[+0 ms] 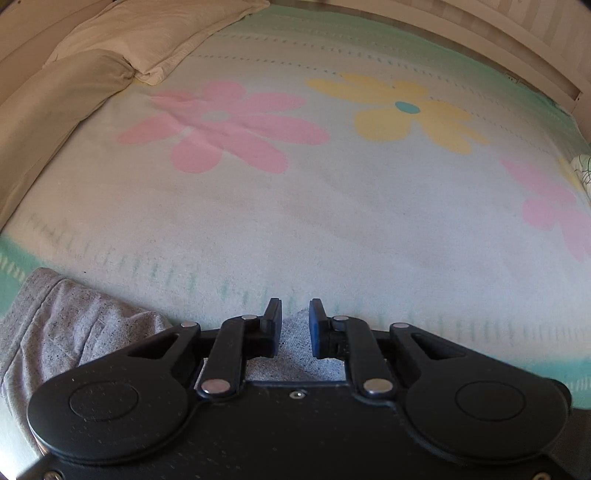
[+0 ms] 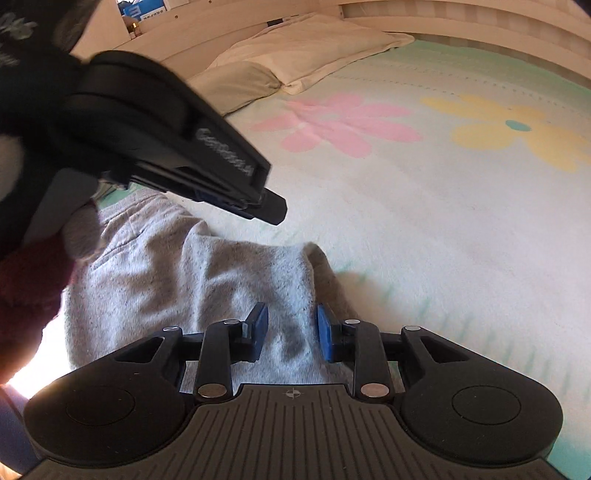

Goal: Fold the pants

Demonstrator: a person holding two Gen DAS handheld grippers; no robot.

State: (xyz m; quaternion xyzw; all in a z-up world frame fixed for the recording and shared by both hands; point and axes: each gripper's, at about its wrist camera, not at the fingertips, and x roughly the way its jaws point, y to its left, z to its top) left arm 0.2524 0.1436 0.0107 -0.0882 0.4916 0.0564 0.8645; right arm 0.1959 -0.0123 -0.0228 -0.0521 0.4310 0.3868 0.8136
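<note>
Right tool (image 2: 291, 326) half open astride grey pants (image 2: 207, 273), pads clear; left tool (image 1: 295, 325) narrowly open over them.

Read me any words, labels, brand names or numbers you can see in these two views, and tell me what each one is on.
Nothing can be quoted.
Raised lettering on the side of the black left tool: too blurred to read.
White print on the blue box on the shelf: too small to read.
White floral print on dark clothing: no readable words.
Small crosshair mark, no text, on the right tool body.

Pants (image 2: 177, 280) lie on blanket (image 1: 332, 221), pillows (image 1: 147, 37) beyond.
</note>
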